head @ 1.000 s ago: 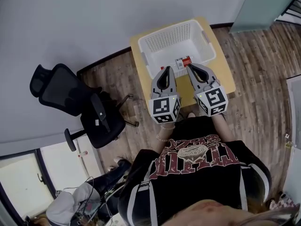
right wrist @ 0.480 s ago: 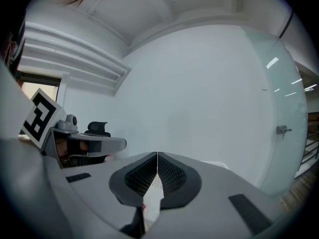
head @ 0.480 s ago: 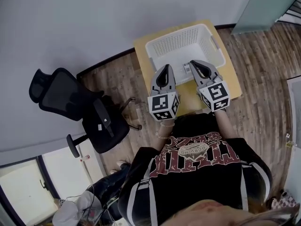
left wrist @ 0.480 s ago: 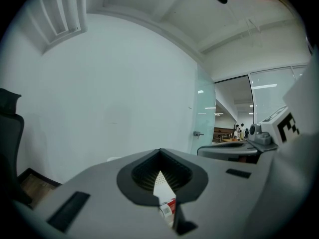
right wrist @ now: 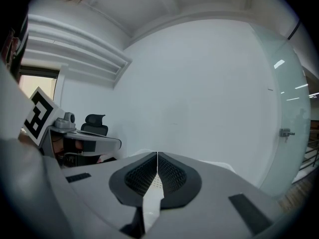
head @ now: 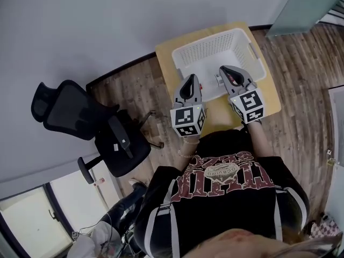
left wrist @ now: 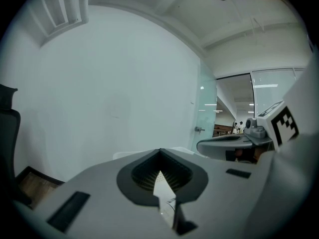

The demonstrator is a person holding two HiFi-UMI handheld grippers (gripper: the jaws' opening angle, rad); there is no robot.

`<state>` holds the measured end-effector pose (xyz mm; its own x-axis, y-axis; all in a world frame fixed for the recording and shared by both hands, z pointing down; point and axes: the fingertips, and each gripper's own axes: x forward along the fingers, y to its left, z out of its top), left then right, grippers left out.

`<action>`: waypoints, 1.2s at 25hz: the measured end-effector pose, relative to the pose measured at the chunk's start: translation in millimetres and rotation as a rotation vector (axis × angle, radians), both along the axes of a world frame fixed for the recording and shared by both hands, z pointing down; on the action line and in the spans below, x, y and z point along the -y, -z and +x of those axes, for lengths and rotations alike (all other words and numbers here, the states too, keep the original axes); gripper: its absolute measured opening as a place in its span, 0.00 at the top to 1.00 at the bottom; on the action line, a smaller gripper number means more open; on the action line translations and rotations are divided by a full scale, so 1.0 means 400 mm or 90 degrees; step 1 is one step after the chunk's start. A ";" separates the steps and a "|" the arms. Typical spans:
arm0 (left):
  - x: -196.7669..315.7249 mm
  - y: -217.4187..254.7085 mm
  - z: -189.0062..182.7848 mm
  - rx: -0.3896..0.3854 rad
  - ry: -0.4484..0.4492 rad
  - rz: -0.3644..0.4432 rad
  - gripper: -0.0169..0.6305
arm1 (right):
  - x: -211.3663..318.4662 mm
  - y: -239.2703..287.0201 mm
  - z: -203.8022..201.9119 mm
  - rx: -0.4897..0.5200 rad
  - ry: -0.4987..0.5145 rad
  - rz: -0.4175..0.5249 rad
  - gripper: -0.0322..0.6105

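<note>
A white plastic basket [head: 209,47] stands on a small wooden table [head: 269,98]. My left gripper [head: 192,78] hangs over the basket's near rim, jaws shut with nothing between them. My right gripper [head: 224,70] sits beside it, a little further over the basket floor, also shut and holding nothing. A small white packet [head: 217,79] shows as a sliver between the two grippers. In the left gripper view the shut jaws [left wrist: 159,153] leave a slit that shows white basket and a printed packet [left wrist: 170,208]. The right gripper view shows the shut jaws [right wrist: 157,154] over the white basket.
A black office chair [head: 80,117] stands on the wood floor left of the table. A white wall runs behind the table, and a glass door [head: 306,4] is at the far right. Each gripper view catches the other gripper [left wrist: 239,143] [right wrist: 84,143] alongside.
Both grippers have moved forward over the basket's near rim. The red-and-white packet on the basket floor is now mostly hidden under them. Both stayed shut.
</note>
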<state>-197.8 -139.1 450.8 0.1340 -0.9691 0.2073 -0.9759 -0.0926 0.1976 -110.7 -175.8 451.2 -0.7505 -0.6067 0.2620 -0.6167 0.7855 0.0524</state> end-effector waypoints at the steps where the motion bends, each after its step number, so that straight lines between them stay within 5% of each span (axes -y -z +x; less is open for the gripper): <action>1: 0.005 -0.001 -0.001 0.000 0.000 -0.002 0.90 | 0.005 -0.002 -0.001 -0.001 0.001 -0.002 0.92; 30: -0.003 -0.102 -0.042 0.002 0.143 -0.081 0.90 | 0.094 -0.121 -0.084 -0.115 0.225 -0.036 0.92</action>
